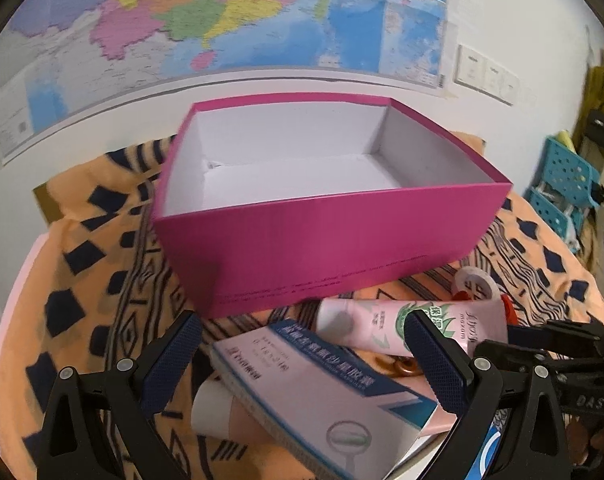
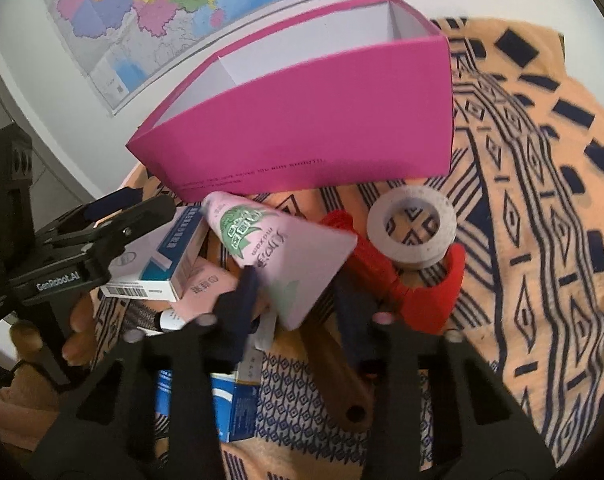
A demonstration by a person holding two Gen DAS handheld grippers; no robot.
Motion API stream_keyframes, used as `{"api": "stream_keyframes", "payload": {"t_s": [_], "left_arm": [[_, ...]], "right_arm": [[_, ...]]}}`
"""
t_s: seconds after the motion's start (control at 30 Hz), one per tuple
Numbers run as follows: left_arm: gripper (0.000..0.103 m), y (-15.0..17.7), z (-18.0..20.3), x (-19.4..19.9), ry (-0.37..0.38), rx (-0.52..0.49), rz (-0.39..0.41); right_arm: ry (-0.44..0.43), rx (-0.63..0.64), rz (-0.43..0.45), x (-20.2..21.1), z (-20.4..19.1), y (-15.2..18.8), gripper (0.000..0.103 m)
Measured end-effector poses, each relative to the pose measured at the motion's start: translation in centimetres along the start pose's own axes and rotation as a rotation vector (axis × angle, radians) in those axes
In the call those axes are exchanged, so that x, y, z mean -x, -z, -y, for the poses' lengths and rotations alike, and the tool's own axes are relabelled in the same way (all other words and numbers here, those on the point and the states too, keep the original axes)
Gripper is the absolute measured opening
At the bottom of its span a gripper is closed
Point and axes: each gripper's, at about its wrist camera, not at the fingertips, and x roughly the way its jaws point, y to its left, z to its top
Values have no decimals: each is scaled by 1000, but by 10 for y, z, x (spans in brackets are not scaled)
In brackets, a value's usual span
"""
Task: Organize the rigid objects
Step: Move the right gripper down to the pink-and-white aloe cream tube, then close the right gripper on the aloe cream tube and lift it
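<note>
An open pink box [image 1: 334, 236] with an empty white inside stands on the patterned cloth; it also shows in the right wrist view [image 2: 302, 128]. In front of it lies a pile: a white-and-blue carton [image 1: 322, 392], a pink tube [image 1: 398, 328], a tape roll [image 1: 476, 282]. My left gripper [image 1: 306, 364] is open around the carton [image 2: 158, 256]. My right gripper [image 2: 298, 312] is open, its fingers on either side of the flat end of the pink tube [image 2: 278, 252], with the tape roll [image 2: 412, 226] and a red tool [image 2: 402, 276] just beyond.
A wooden handle [image 2: 334, 364] lies under the right gripper. A second pink tube [image 1: 222, 412] lies under the carton, and a blue packet [image 2: 230, 400] lies nearby. The cloth [image 2: 542, 200] covers a round table by a wall with a map [image 1: 222, 20]. Blue chairs [image 1: 562, 188] stand at the right.
</note>
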Motion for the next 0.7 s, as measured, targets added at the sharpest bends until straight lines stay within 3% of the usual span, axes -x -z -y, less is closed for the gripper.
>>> {"api": "stream_keyframes", "payload": {"t_s": [0.1, 0.2, 0.47, 0.7], "left_arm": [[103, -2, 0, -5, 25, -13, -9], [101, -4, 1, -9, 58, -16, -20], [84, -11, 6, -24, 187, -54, -71], [83, -18, 14, -49, 285, -74, -171]], "right_arm": [[-24, -18, 20, 3, 5, 1, 23], [-6, -5, 34, 8, 7, -1, 20], [-2, 8, 34, 13, 15, -4, 20], [12, 29, 26, 12, 13, -10, 20]]}}
